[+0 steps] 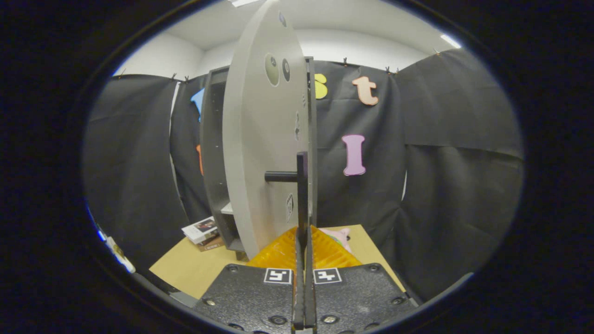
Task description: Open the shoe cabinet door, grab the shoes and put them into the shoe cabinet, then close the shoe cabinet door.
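Black cloth walls enclose a pale wooden tabletop (185,269). At its left edge lies a small stack of books (202,230), beside the open grey shoe cabinet (214,153). Its grey door (260,139) swings outward, and the gripper (302,241) has its fingers pressed together around the door's slim black handle (301,185). A pink item (341,236) lies rightward.

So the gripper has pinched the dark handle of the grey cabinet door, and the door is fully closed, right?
Not quite. The gripper is indeed shut on the dark handle of the grey cabinet door, but the door is not closed: the gripper view shows it swung open, standing edge-on to the fingers, with the cabinet and its inner shelves exposed beside it.
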